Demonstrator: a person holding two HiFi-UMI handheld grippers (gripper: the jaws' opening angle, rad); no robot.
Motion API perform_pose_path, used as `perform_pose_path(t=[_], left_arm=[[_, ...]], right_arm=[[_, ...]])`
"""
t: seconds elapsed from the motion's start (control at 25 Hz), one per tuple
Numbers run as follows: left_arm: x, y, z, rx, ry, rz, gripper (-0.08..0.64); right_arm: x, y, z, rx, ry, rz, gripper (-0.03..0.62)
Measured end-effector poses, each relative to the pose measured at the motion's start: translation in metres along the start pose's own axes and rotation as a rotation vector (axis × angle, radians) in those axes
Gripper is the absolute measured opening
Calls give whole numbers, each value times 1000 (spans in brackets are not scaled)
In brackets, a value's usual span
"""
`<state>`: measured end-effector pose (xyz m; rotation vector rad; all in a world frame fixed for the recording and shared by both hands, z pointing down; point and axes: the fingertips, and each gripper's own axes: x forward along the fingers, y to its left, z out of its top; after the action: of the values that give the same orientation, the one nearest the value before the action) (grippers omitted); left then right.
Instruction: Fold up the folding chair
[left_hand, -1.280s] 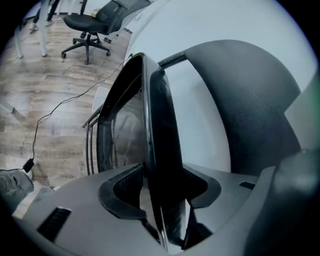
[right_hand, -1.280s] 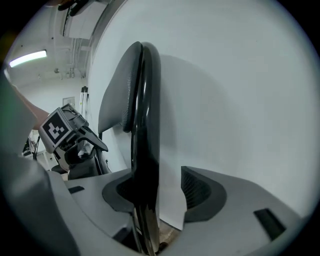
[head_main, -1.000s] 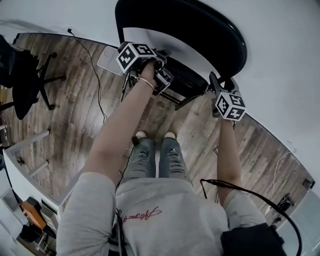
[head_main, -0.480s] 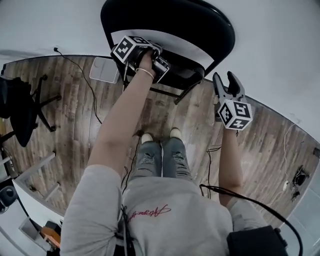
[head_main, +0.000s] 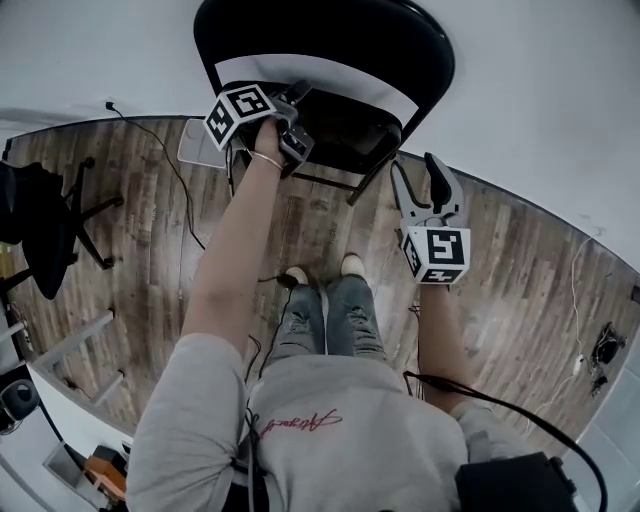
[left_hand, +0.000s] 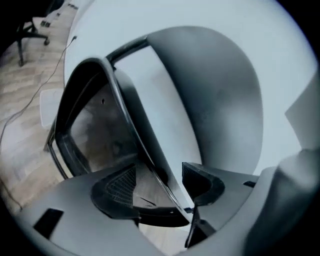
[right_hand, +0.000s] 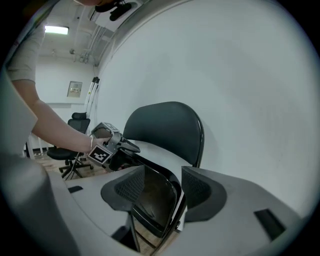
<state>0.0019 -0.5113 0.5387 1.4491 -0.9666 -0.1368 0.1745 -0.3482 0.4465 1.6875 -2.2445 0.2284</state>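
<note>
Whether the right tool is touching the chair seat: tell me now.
Cannot tell. The right gripper view shows the seat between the right tool's open jaws, its edges meeting their outlines with depth unclear. The head view shows no clear gap either.

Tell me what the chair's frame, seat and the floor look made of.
Frame: thin black tube with a glossy highlight, probably painted metal. Seat: smooth, shiny black with reflections, likely plastic or vinyl. Floor: grey-brown planks with grain, wood or laminate.
</note>
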Motion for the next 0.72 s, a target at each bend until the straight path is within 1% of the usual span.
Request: perform_pose_path(t=[0.04,0.12,0.2,0.24,0.36,0.4,0.44,0.48,0.6,0.72], left_arm=[[-13,-2,6,74,-55,-23,287],[-48,-10,14,232,-191,-64,287],[-86,-22,8,375,-306,-84,284],[-104,-29,1,446,-351,-74,284],[-153,-57,-26,681,-478,19,274],[-167,-70,-37,757,-507,33,270],[-180,-83,-48,818,-525,32,257],[-193,-95,-59,864,-540,22,244],[-226,-133,-82,983,-600,-30,185],[-255,-171,-97,1057,-664,-96,90]], right_arm=[[-3,6,1,-27,2,0,229],[-8,18,8,-76,-10,1,229],[-13,33,20,-71,-36,23,227],[-16,40,27,-60,-50,41,227],[-28,57,57,-50,-113,73,215],[-34,62,68,-48,-142,74,171],[-41,66,79,-47,-176,74,97],[-49,71,90,-49,-214,71,68],[-73,87,123,-74,-331,73,55],[-98,102,149,-62,-443,125,41]])
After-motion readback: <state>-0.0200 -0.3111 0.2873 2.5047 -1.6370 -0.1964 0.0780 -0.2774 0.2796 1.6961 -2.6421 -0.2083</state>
